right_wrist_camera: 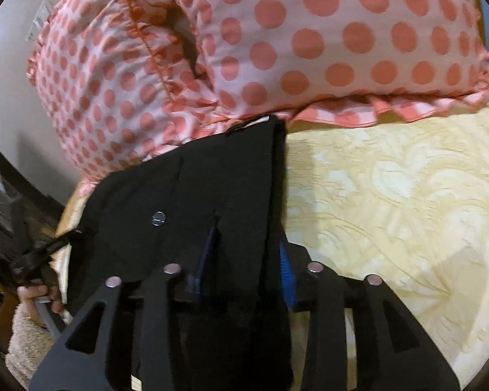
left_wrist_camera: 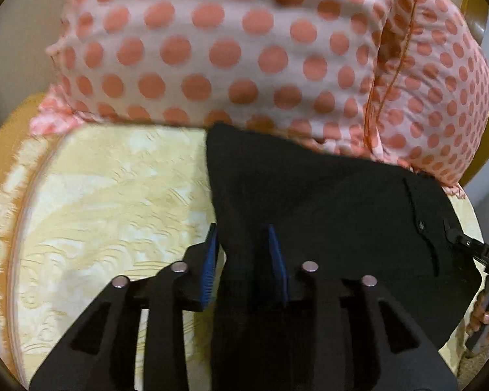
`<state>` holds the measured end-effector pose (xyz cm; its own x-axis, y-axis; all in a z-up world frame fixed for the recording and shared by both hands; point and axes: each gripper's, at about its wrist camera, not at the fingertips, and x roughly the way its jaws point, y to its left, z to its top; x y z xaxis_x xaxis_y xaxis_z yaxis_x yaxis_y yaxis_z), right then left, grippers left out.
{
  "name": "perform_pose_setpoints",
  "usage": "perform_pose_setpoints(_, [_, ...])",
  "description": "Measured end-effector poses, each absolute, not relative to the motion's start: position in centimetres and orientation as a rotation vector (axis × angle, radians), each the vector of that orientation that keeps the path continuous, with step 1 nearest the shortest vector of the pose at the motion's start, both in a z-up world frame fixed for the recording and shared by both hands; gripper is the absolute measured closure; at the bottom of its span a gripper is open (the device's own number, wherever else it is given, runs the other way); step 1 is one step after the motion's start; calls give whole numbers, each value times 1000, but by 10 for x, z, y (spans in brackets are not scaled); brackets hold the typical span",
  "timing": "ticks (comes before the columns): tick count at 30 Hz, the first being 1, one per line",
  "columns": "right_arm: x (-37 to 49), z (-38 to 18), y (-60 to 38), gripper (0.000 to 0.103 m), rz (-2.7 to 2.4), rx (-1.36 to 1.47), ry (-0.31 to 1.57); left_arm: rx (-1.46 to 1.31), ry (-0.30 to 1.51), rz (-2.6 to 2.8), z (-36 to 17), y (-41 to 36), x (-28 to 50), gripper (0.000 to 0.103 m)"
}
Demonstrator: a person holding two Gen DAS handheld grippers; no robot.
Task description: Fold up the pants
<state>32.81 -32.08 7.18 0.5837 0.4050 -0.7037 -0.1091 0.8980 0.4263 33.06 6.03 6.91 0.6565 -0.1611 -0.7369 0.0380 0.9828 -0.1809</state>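
Black pants (left_wrist_camera: 326,202) lie folded on the yellow bedspread (left_wrist_camera: 107,195), reaching up to the pillows. My left gripper (left_wrist_camera: 243,254) is shut on the pants' left part, cloth bunched between its blue pads. In the right wrist view the pants (right_wrist_camera: 185,189) show a silver button (right_wrist_camera: 158,218) and the waistband edge. My right gripper (right_wrist_camera: 247,254) is shut on the pants near the waistband, fabric between its pads. The right gripper's tip also shows at the pants' right edge in the left wrist view (left_wrist_camera: 469,244).
Two pink pillows with coral dots (left_wrist_camera: 238,49) stand at the head of the bed, also in the right wrist view (right_wrist_camera: 277,39). The yellow patterned bedspread (right_wrist_camera: 407,195) extends to the right. The bed edge curves at the left (left_wrist_camera: 6,195).
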Motion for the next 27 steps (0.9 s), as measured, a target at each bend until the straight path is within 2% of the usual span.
perform_pose_setpoints(2, [309,87,-322,60,231,307,821,-126,775,-92,87,61,313,54])
perform_pose_setpoints(4, [286,104,-318,58,228,264,731,-124,694,-150,103,56,287,27])
perform_pose_setpoints(5, [276,109,-310,55,278,254,716,-125,678,-190,107,52,277,24])
perform_pose_setpoints(6, [273,109,-302,50,315,244,719,-122,675,-250,109,43,266,23])
perform_pose_setpoints(13, [273,74,-249,48,396,98,905,-125,901,-313,64,12,280,23])
perform_pose_setpoints(15, [276,70,-250,47,394,131,910,-112,878,-301,62,11,281,22])
perform_pose_setpoints(18, [277,69,-253,35,413,202,922,-111,894,-273,65,7,280,19])
perform_pose_setpoints(20, [268,74,-256,35,392,224,916,-128,892,-244,71,14,269,18])
perform_pose_setpoints(21, [257,81,-264,28,367,254,890,-126,877,-230,76,18,260,11])
perform_pose_setpoints(22, [247,87,-269,11,345,268,864,-107,846,-206,82,19,249,4])
perform_pose_setpoints(23, [234,94,-276,4,297,269,826,-66,798,-170,89,24,230,2])
perform_pose_setpoints(24, [219,101,-281,1,223,248,783,-30,762,-146,94,26,214,2])
perform_pose_setpoints(27, [185,108,-285,1,118,170,703,58,702,-99,96,31,166,2])
